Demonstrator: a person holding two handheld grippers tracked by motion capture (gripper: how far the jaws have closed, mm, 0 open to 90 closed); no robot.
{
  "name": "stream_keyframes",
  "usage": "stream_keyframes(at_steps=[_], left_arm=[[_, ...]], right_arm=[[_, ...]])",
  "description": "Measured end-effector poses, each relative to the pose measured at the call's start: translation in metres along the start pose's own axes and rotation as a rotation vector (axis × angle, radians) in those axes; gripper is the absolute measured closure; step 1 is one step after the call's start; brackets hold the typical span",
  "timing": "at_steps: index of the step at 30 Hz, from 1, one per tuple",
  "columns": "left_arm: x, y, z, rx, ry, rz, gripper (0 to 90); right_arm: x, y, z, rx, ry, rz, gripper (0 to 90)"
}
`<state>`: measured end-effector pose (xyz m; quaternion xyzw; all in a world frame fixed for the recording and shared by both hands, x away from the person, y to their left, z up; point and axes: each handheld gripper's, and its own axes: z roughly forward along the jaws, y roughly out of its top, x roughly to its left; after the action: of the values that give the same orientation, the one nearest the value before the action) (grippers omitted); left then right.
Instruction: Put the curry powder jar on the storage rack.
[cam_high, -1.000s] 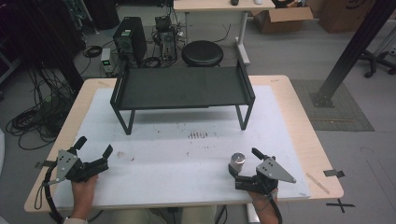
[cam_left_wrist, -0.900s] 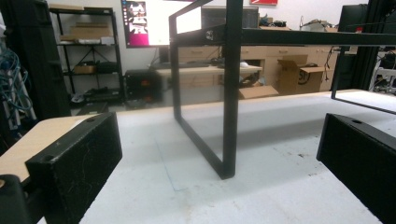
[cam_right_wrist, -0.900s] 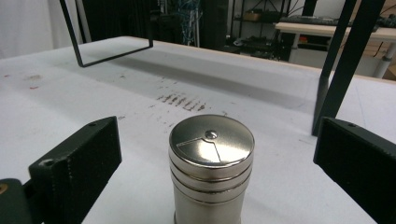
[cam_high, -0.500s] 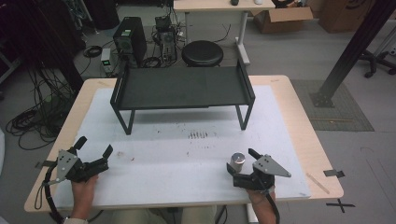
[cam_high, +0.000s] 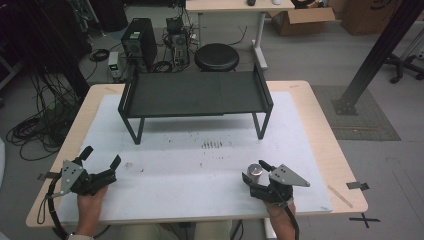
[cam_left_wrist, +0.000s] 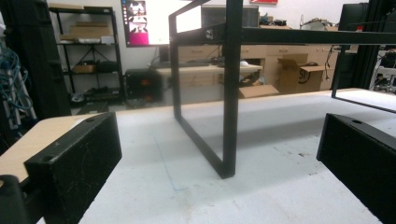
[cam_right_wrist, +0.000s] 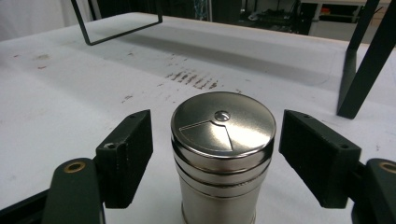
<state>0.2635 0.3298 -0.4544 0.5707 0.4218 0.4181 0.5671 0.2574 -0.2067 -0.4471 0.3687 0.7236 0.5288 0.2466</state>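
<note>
A small shiny steel canister (cam_high: 255, 171) with a lidded top (cam_right_wrist: 223, 126) stands upright on the white mat near the front right. My right gripper (cam_high: 254, 170) straddles it. Its jaws have just been closing, and a slim gap still shows between each pad (cam_right_wrist: 128, 154) and the canister wall. My left gripper (cam_high: 102, 156) rests near the front left edge, held by a hand, with its jaws wide open and nothing between them (cam_left_wrist: 217, 158). In the left gripper view it faces a leg of the black rack (cam_left_wrist: 231, 93).
A low black metal rack (cam_high: 195, 95) stands across the back of the white mat (cam_high: 200, 160), with open room under it. Dark scuff marks (cam_high: 212, 144) lie mid-mat. A stool (cam_high: 216, 56) and computer gear sit on the floor beyond the table.
The right gripper's jaws have drawn in around the canister, from wide apart to close beside it. The left gripper has stayed put.
</note>
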Motion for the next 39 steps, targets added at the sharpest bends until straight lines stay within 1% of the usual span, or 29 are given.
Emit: stream_keyframes(at_steps=[3,4,5,6,10,11,12,15,23,26,28,32,35,39], left_arm=[[0.0,0.0,0.001,0.012,0.0,0.002,0.2],[0.0,0.0,0.001,0.012,0.0,0.002,0.2],[-0.001,0.0,0.001,0.011,0.002,0.005,0.2],[-0.001,0.0,0.001,0.011,0.002,0.005,0.2],[0.0,0.0,0.001,0.006,0.003,0.0,0.2],[0.0,0.0,0.001,0.006,0.003,0.0,0.2],[0.0,0.0,0.001,0.008,0.003,0.003,0.2],[0.0,0.0,0.001,0.006,0.003,0.0,0.2],[0.0,0.0,0.0,0.002,0.003,-0.005,0.2],[0.0,0.0,0.001,0.008,0.003,0.0,0.2],[0.0,0.0,0.001,0.009,0.003,-0.001,0.2],[0.0,0.0,0.001,0.004,0.003,0.0,0.2],[0.0,0.0,0.001,0.005,0.004,-0.002,0.2],[0.0,0.0,0.001,0.008,0.003,0.0,0.2]], right_arm=[[0.0,0.0,0.001,0.012,0.01,-0.004,31.0],[0.0,0.0,0.001,0.012,0.01,-0.004,31.0],[0.0,0.0,0.001,0.011,0.012,-0.002,34.3],[0.0,0.0,0.001,0.011,0.012,-0.002,34.3],[0.0,0.0,0.001,0.01,0.026,-0.005,41.7],[0.0,0.0,0.001,0.01,0.026,-0.005,41.7],[0.0,0.0,0.001,0.009,0.022,-0.005,44.6],[-0.001,0.0,0.0,0.003,0.024,0.007,47.7],[-0.003,0.0,0.0,0.002,0.018,0.022,48.5],[-0.003,0.0,0.0,0.0,0.015,0.022,48.7],[-0.003,0.0,-0.001,-0.006,0.013,0.025,48.8],[-0.005,0.001,-0.003,-0.037,0.017,0.055,48.8],[-0.005,0.005,-0.003,-0.051,0.02,0.053,48.8],[-0.003,0.017,-0.003,-0.061,0.031,0.038,48.8]])
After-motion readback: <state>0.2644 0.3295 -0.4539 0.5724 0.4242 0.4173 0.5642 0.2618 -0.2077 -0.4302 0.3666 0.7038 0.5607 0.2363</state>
